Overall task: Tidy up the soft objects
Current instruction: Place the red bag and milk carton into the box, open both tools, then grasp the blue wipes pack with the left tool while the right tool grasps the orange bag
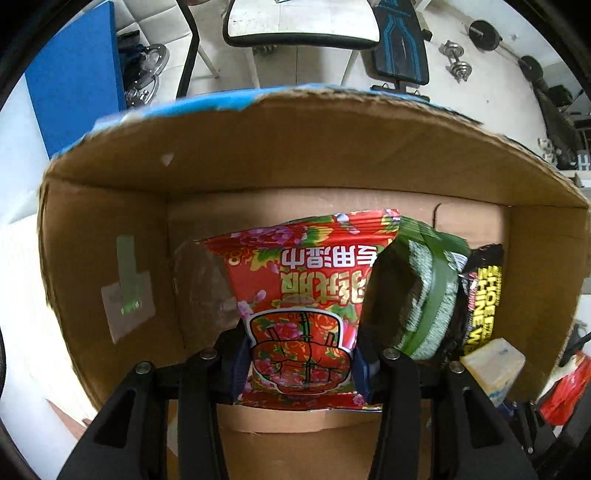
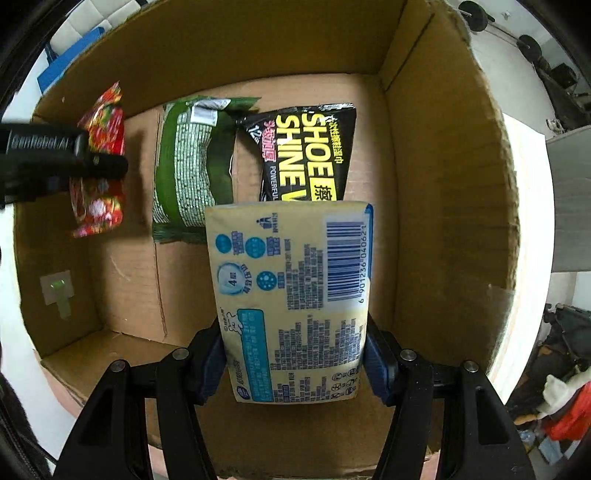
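Here, red pack (image 1: 299,325) sits between tool (image 1: 299,369) fingers.

Beyond the tongs' reach lies a pale tiled floor (image 1: 317,70), brightly lit. A white chair seat (image 1: 303,22) stands straight ahead, a black-and-blue workout bench (image 1: 400,48) just right of it, dumbbells (image 1: 456,61) farther right, a blue panel (image 1: 77,74) far left.

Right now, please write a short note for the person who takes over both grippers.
Left gripper: shut on the red floral wet-wipe pack, held inside the cardboard box.
Right gripper: shut on the beige tissue pack, held over the box.
Done: green pack and black shoe shine wipes pack lie on the box floor.
Left: set down both held packs and release.
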`<state>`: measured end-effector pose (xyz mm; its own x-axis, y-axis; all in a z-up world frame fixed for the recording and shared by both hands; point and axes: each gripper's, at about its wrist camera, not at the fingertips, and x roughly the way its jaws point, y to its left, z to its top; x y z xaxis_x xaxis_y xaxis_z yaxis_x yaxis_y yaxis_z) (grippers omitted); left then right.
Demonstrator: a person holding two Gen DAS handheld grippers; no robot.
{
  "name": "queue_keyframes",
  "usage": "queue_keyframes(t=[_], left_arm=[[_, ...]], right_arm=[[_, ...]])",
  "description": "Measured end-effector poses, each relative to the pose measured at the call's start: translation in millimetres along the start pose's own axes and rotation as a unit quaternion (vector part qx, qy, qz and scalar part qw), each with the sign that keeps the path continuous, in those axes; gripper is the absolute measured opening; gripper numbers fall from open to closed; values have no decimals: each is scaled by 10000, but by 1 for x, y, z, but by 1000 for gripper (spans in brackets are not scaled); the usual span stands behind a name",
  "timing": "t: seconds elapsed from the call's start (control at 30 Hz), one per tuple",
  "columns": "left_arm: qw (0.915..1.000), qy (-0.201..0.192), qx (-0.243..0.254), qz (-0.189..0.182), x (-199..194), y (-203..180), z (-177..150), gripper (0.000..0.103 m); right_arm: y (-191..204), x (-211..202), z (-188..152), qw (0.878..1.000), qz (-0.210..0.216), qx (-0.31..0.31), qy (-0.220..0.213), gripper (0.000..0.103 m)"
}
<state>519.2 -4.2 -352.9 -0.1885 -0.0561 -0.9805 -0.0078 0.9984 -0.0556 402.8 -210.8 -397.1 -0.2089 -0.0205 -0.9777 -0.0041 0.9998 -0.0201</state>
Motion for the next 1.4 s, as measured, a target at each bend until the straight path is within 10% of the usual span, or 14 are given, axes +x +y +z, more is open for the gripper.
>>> queue_keyframes(t=[0.2,0.43,0.93,1.4], left_arm=[[9990,114,-195,-376,-8,8,-1,63],[9983,-501,-98,-269,-47,19,-28,99],[9775,-2107,-140,21,-128,14,-156,100],[9606,-2586,80,1014,-131,24,-251,100]], right_arm=[[5,-1,0,9998,57,52,184,69],[8,-37,-8,9993,319,114,-182,98],[20,-102,-55,9890,132,-177,-1464,103],[16,-147,-145,9755,653,-481,-2046,103]])
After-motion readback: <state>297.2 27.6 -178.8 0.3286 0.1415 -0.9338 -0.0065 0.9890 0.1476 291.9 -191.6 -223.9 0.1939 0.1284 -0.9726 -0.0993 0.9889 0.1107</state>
